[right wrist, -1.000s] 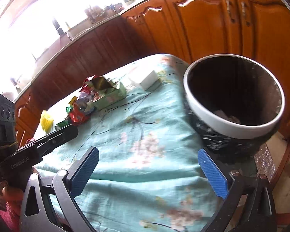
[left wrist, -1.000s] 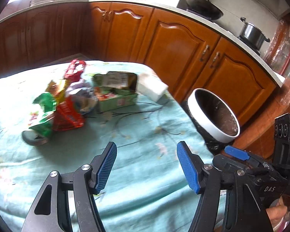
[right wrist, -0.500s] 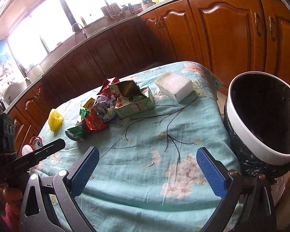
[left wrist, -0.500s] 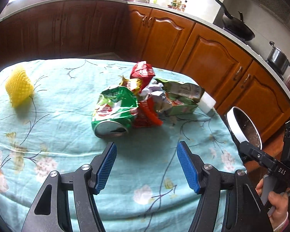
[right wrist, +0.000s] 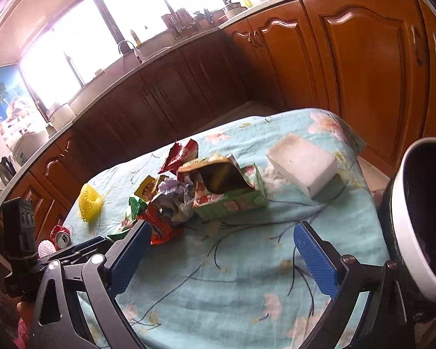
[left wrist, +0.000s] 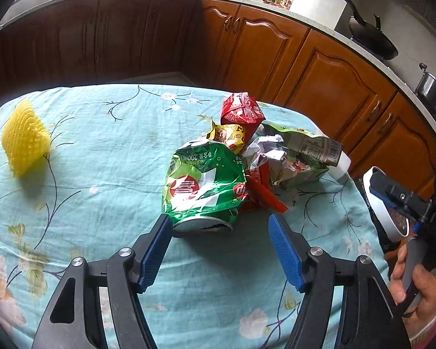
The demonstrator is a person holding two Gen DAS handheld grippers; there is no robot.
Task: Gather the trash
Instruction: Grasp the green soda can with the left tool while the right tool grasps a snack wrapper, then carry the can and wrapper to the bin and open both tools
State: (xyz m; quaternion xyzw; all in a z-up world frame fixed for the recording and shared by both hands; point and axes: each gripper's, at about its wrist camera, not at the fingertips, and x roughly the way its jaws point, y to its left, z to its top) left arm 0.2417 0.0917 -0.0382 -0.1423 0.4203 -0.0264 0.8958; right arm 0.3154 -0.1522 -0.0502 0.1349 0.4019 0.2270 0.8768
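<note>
Green crushed can (left wrist: pixel 203 186) lies mid-desk at the litter pile's 7 o'clock edge; the left tool (left wrist: pixel 219 250), jaws just widening and empty, nears it. Right tool (right wrist: pixel 226 250) is spread, empty. Approach step; next, straddle and squeeze the can.

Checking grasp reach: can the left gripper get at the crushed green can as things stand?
Probably yes. The left gripper is open, jaws just widened, and the crushed green can lies right ahead; only the red wrapper crowds its right side.
</note>
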